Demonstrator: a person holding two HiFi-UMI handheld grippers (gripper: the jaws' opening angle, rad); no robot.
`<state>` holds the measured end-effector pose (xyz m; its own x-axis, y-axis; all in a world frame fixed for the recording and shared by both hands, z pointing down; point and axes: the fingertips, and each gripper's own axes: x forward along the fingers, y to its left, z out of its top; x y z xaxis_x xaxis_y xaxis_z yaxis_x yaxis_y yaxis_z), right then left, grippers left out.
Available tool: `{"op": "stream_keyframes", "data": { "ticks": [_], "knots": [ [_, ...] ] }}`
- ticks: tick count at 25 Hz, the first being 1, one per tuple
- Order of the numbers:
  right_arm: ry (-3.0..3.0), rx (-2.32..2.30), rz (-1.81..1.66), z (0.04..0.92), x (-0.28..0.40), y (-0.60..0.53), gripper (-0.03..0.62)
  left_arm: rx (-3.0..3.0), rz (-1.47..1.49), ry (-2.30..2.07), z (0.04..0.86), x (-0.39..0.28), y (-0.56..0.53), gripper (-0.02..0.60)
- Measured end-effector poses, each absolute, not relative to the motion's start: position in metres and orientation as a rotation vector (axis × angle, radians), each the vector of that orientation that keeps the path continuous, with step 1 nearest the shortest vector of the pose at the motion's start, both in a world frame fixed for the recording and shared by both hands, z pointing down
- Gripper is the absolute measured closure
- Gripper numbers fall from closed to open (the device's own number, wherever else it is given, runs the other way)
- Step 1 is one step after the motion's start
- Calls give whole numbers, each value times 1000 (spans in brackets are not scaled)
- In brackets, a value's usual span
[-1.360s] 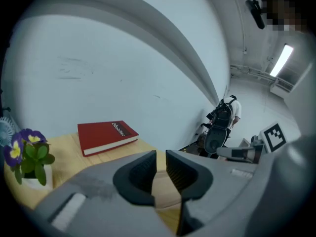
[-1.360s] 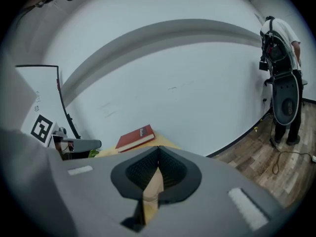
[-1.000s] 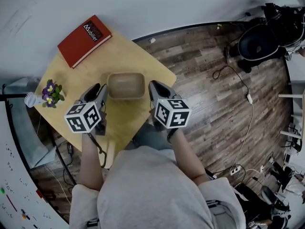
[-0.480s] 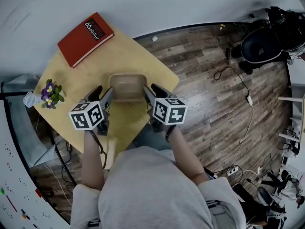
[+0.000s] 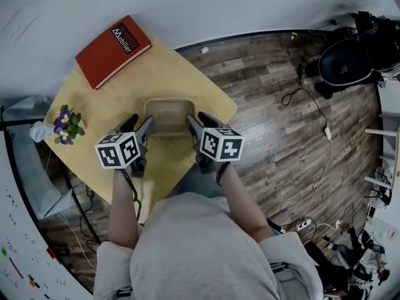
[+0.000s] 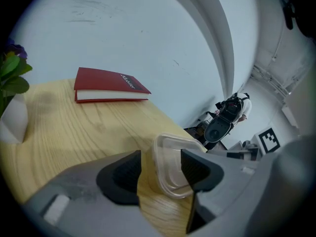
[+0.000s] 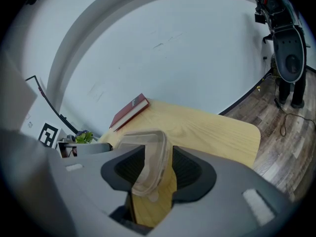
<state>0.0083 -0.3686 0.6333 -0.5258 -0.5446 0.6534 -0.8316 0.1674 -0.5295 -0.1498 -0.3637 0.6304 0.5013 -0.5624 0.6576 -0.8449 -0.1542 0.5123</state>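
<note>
A clear rectangular plastic container (image 5: pixel 167 112) stands on the light wooden table (image 5: pixel 181 74), between my two grippers. My left gripper (image 5: pixel 140 125) straddles the container's left wall (image 6: pixel 170 167); its jaws are apart, with a strip of table showing beside the left pad. My right gripper (image 5: pixel 199 119) straddles the right wall (image 7: pixel 150 157), and its jaws are also apart, one on each side of the rim. The container looks empty. Nothing is lifted.
A red book (image 5: pixel 112 50) lies at the table's far left corner. A small potted plant with purple flowers (image 5: pixel 64 124) stands at the left edge. The table's right edge drops to wood floor with a cable (image 5: pixel 312 114) and black equipment (image 5: pixel 344 55).
Both grippers' jaws, nearly shut earlier, have spread and moved inward and forward until each straddles a side wall of the container. The container has stayed in place.
</note>
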Motion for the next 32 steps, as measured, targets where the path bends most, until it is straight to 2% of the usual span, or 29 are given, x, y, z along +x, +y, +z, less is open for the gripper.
{"op": "stream_keyframes", "data": {
  "ticks": [32],
  "knots": [
    [-2137, 1319, 1200, 628, 3, -370, 413, 1916, 442, -1135, 622, -130, -361, 337]
  ]
}}
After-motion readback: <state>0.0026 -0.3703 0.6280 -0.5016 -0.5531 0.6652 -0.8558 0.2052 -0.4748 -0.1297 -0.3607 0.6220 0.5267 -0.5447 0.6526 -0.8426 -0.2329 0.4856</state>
